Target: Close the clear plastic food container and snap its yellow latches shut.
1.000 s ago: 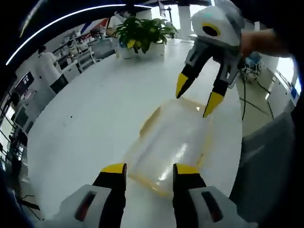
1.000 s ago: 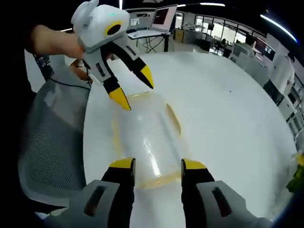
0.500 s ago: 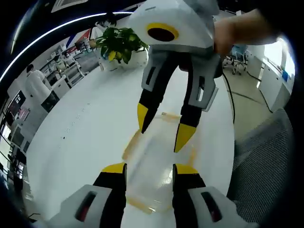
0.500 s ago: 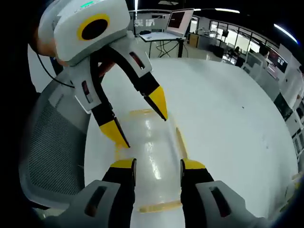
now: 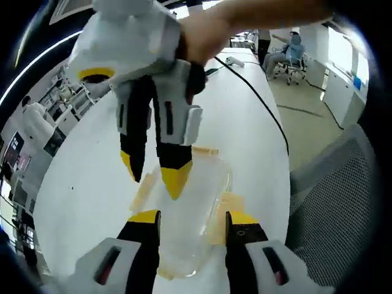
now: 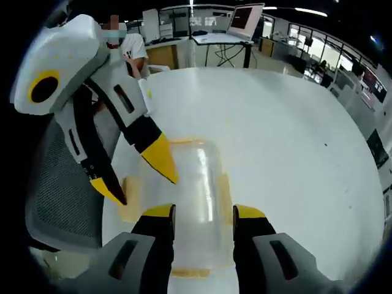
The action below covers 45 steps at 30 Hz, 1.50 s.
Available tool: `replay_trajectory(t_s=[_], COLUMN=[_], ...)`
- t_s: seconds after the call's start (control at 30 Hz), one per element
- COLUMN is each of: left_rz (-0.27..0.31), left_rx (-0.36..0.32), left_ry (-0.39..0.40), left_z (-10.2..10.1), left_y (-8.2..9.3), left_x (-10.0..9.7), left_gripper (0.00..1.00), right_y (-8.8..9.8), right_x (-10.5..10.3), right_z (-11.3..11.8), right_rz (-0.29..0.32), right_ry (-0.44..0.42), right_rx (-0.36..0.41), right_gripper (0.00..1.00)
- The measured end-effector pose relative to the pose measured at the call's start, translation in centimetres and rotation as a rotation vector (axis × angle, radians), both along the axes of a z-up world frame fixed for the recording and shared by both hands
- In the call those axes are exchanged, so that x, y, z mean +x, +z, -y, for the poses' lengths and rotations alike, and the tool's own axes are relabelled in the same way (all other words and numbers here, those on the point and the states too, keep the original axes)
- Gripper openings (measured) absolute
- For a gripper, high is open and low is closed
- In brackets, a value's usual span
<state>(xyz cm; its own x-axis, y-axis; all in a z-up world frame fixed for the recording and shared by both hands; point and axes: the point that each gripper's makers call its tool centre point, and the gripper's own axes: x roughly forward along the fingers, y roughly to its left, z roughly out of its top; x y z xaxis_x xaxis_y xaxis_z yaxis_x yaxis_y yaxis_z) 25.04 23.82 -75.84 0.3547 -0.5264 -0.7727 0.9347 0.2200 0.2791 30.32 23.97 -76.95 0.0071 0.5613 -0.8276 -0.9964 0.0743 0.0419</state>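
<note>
Container (image 5: 184, 220) sits flat on the white counter (image 5: 79, 184), clear plastic with the lid on top and yellow latches (image 5: 223, 208) sticking out along its sides. In the left gripper view the left gripper (image 5: 187, 229) hovers over the near end, jaws spread wide with the container between the yellow tips, not gripping anything. The right gripper (image 5: 154, 174) comes down from above, held by a hand (image 5: 214, 30), jaws apart too, tips right at the lid. In the right gripper view the right gripper (image 6: 197, 217) straddles the container (image 6: 196, 190), and the left gripper (image 6: 141, 177) angles in beside a latch (image 6: 130, 199). Mesh chair (image 6: 58, 184) just off the counter edge.
</note>
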Motion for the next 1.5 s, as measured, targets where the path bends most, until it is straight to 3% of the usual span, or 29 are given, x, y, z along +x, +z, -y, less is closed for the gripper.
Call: replay_trajectory(t_s=[0.2,0.3,0.4,0.5,0.6,0.7,0.77,1.17,1.2,1.23,1.3,1.37,1.5], left_rz=[0.037,0.016,0.067,0.061,0.056,0.108,0.094,0.127,0.168,0.216,0.29,0.23,0.229], left_rx=[0.121,0.126,0.186,0.19,0.192,0.222,0.213,0.228,0.242,0.296,0.341,0.292,0.293], left_ry=[-0.09,-0.103,-0.132,-0.118,-0.107,-0.135,-0.109,-0.12,-0.175,-0.17,-0.236,-0.155,-0.164], left_z=[-0.2,0.3,0.3,0.5,0.5,0.5,0.4,0.4,0.7,-0.1,0.6,0.4,0.3], left_y=[-1.5,-1.9,-2.2,-2.2,-2.2,-2.5,-2.4,-2.5,-2.6,-2.5,-3.4,-3.2,-3.1], left_x=[-0.8,-1.2,-0.7,-0.5,-0.5,-0.6,-0.6,-0.5,-0.6,-0.2,0.0,-0.2,-0.2], left_gripper=[0.38,0.35,0.34,0.32,0.32,0.32,0.32,0.28,0.28,0.29,0.29,0.29,0.3], right_y=[-0.8,-0.9,-1.1,-1.3,-1.4,-1.4,-1.4,-1.6,-1.5,-1.6,-1.7,-1.7,-1.7], right_x=[0.2,0.2,0.1,0.0,0.0,-0.1,-0.2,0.1,-0.8,-0.5,-0.4,-0.3,-0.3], right_z=[-0.3,-0.5,-0.5,-0.3,-0.4,-0.5,-0.5,-0.5,0.7,0.2,0.1,0.0,-0.2], right_rz=[-0.114,-0.153,-0.188,-0.224,-0.22,-0.209,-0.196,-0.231,-0.268,-0.247,-0.247,-0.252,-0.243], right_ry=[0.035,0.048,0.054,0.027,0.044,0.073,0.098,0.135,0.135,0.124,0.144,0.127,0.119], right_rx=[-0.065,-0.09,-0.124,-0.176,-0.207,-0.252,-0.267,-0.308,-0.369,-0.33,-0.342,-0.349,-0.346], right_gripper=[0.36,0.36,0.36,0.37,0.37,0.36,0.35,0.28,0.28,0.28,0.26,0.27,0.28])
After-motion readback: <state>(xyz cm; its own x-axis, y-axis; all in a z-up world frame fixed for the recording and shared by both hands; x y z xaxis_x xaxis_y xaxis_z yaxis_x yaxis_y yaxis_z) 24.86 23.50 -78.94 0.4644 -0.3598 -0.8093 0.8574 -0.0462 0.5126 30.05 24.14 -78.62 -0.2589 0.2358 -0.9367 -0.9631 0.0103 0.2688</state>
